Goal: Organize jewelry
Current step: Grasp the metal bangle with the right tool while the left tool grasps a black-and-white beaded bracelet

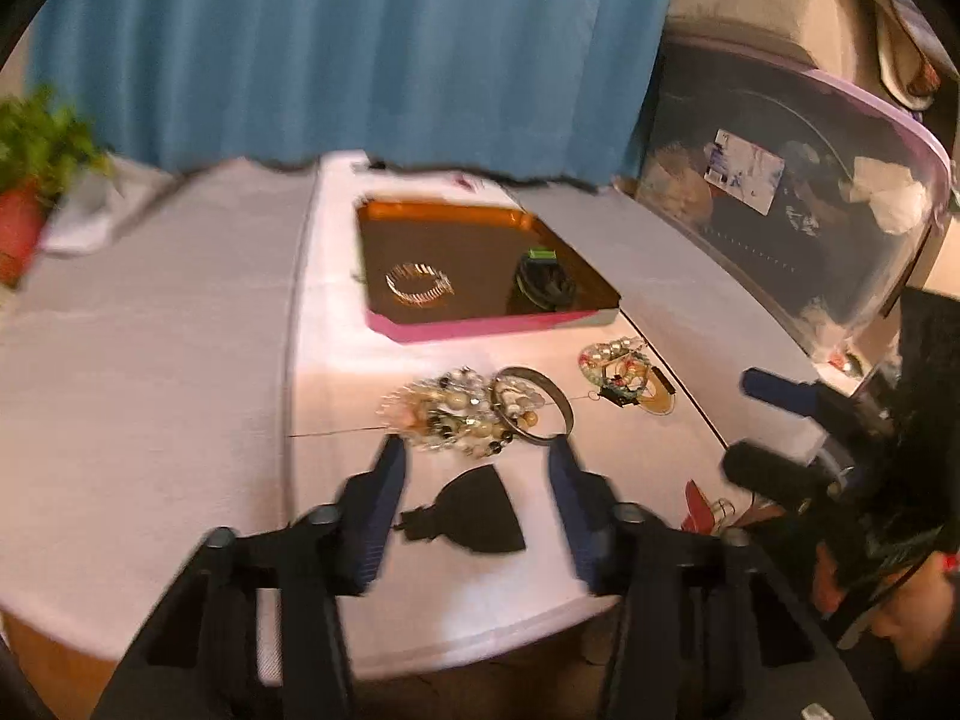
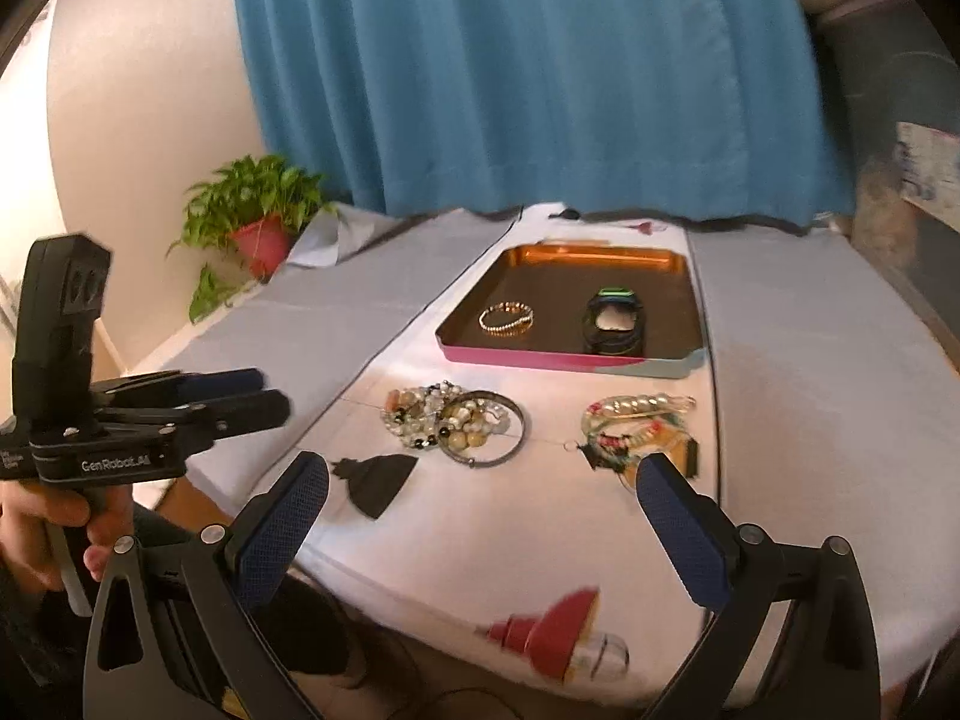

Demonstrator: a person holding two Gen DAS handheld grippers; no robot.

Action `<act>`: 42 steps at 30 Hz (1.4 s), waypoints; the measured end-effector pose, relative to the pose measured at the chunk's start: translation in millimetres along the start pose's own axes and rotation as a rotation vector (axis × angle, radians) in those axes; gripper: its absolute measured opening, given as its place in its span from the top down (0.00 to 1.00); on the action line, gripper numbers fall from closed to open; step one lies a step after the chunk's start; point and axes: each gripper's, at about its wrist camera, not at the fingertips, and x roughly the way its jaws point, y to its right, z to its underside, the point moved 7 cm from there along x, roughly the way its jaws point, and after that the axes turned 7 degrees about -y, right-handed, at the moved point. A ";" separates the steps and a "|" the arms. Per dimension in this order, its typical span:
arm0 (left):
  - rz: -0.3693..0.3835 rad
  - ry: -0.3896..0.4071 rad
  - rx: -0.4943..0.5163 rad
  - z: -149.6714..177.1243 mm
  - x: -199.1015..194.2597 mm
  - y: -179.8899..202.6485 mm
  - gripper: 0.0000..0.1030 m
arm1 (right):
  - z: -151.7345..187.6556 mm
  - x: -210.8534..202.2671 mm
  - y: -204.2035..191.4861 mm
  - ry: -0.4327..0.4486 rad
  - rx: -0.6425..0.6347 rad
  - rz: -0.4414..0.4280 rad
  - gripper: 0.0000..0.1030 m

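Step — approaching loose jewelry | left gripper (image 1: 474,450) jaws apart, empty, nearing bead pile (image 1: 462,411) | right gripper (image 2: 480,474) jaws wide, empty | next — pinching one piece, carrying to tray (image 2: 528,357)

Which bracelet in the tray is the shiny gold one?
The gold bracelet lies on the left side of the tray. The other piece there, on the right, is a black band with a green bit on top.

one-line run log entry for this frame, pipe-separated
stage: approach | left gripper: open, empty | right gripper: open, empty | tray: gold bracelet, black watch | table: bead pile, bangle
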 end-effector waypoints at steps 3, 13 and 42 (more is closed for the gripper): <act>0.053 -0.055 -0.035 -8.9 34.8 -9.4 0.87 | 5.0 31.7 9.5 -0.046 0.023 -0.034 0.06; -0.018 -0.134 0.053 -14.9 84.7 -21.1 0.83 | -9.8 100.9 19.8 -0.164 0.005 -0.062 0.16; 0.040 -0.073 -0.090 19.6 25.3 -36.6 0.94 | 27.1 63.3 4.1 -0.165 -0.084 0.126 0.38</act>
